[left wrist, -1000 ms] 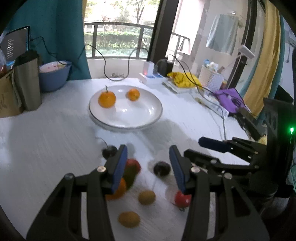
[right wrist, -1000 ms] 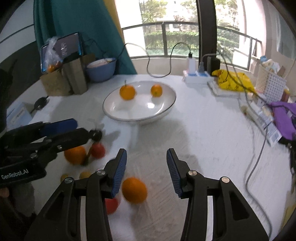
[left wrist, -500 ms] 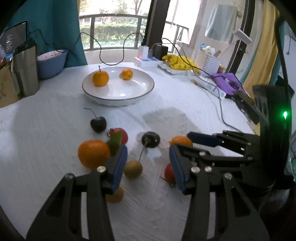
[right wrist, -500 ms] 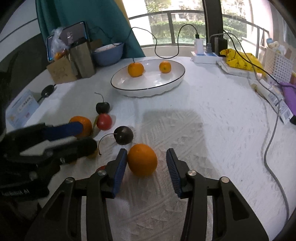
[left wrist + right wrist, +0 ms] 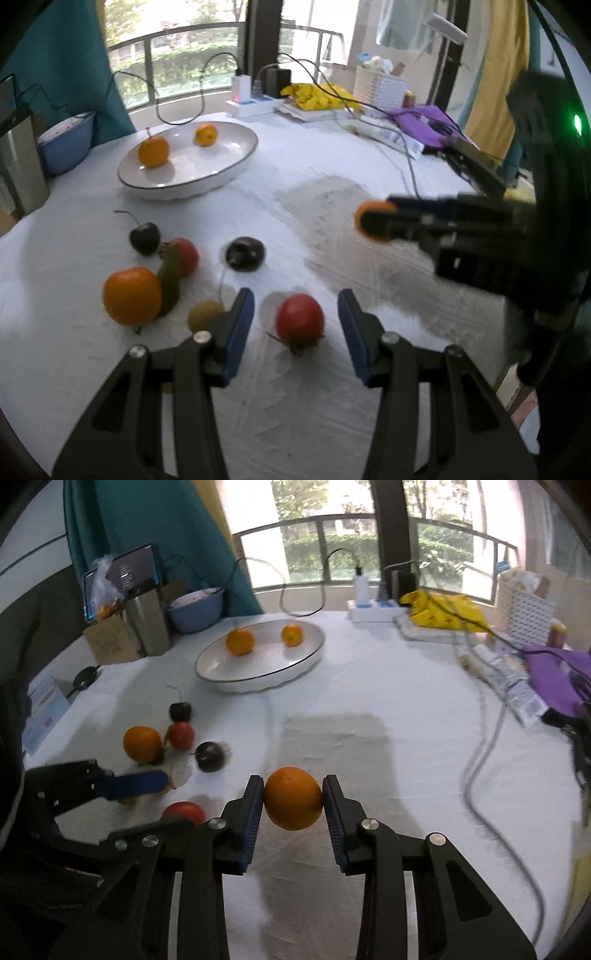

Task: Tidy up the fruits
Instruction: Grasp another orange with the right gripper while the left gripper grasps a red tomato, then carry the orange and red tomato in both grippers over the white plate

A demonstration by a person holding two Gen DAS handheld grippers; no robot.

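My right gripper (image 5: 293, 800) is shut on an orange (image 5: 293, 798) and holds it just above the white tablecloth; it also shows in the left wrist view (image 5: 373, 220). My left gripper (image 5: 295, 322) is open around a red tomato (image 5: 300, 319) that lies on the cloth. A white plate (image 5: 236, 162) with two oranges (image 5: 153, 151) stands at the back. Loose on the cloth are an orange (image 5: 132, 296), a second red tomato (image 5: 185, 254), two dark cherries (image 5: 245, 254) and a small kiwi (image 5: 204, 315).
A blue bowl (image 5: 195, 610), a steel cup (image 5: 148, 622) and a cardboard box (image 5: 107, 642) stand at the back left. A power strip, yellow cloth (image 5: 443, 611), white basket (image 5: 524, 613) and cables (image 5: 484, 753) lie at the right.
My right gripper closed on the orange and lifted it slightly. My left gripper moved right, from the kiwi to around the red tomato.
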